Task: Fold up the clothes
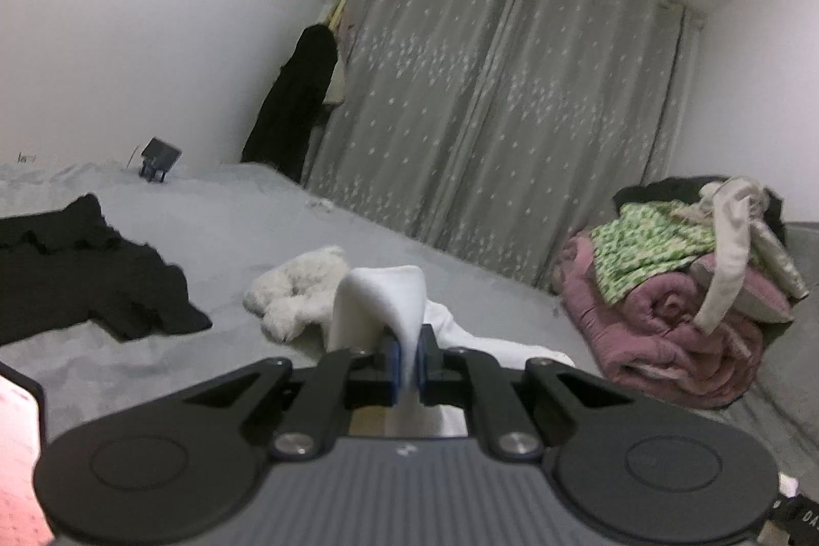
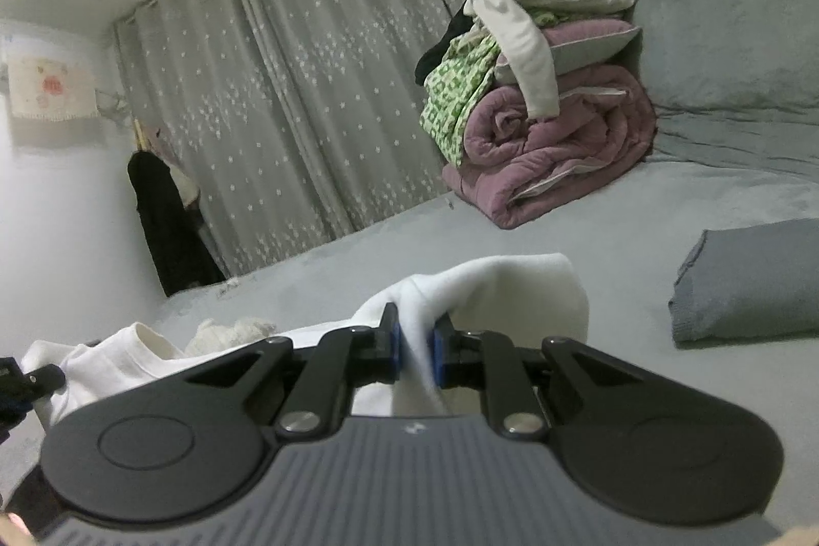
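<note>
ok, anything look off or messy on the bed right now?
Mostly the pile near the curtain: clothes heaped loosely on a rolled pink quilt, a beige sleeve dangling down its front. A black garment lies crumpled on the bed. Both grippers' holds on the white garment look normal.

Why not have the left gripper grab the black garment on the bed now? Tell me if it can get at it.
Probably not yet. The left gripper is shut on the white garment, so it has no free jaws. The black garment lies open on the bed off to its side, nothing covering it.
</note>
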`<act>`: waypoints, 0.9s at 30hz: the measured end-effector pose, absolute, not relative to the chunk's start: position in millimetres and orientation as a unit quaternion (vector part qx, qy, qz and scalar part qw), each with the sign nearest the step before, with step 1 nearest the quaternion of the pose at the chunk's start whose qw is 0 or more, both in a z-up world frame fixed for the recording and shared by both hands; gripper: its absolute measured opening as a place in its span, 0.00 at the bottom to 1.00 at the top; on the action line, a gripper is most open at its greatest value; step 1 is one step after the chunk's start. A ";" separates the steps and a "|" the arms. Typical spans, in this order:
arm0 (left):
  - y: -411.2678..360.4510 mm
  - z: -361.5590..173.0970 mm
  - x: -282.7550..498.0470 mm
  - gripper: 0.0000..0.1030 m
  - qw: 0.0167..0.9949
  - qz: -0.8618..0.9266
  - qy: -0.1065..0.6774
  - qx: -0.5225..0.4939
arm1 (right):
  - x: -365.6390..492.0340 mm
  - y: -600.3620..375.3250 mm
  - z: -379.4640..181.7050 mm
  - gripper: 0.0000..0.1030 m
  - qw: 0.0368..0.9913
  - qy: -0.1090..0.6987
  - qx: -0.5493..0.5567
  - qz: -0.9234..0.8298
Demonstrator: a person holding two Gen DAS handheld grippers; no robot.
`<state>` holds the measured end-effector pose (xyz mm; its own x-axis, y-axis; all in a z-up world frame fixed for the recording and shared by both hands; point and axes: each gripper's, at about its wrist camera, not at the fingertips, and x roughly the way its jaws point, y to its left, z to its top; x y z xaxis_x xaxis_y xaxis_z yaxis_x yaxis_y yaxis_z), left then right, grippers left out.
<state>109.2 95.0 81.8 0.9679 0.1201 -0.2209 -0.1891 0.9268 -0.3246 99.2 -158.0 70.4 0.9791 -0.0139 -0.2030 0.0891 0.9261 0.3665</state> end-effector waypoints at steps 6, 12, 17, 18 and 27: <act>92.6 55.0 151.2 0.06 0.976 0.103 0.124 -0.144 | 130.4 -153.1 49.0 0.15 0.980 0.115 0.162 -0.022; 84.4 34.2 191.8 0.06 0.976 0.123 0.141 -0.109 | 163.1 -144.8 27.4 0.15 0.984 0.133 0.116 -0.021; 76.1 17.6 220.0 0.06 0.976 0.131 0.154 -0.079 | 186.1 -143.6 16.0 0.15 0.985 0.142 0.099 -0.020; 75.0 14.7 224.4 0.06 0.976 0.132 0.157 -0.078 | 190.3 -143.4 13.2 0.15 0.985 0.145 0.095 -0.020; 68.9 -8.3 254.5 0.06 0.974 0.136 0.173 -0.059 | 219.8 -142.8 -17.5 0.15 0.980 0.186 0.067 -0.018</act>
<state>254.5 68.9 -8.3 0.9032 0.2448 -0.3526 -0.2853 0.9561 -0.0669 219.8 -142.8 -17.5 0.9301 -0.0104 -0.3672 0.0600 0.9905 0.1239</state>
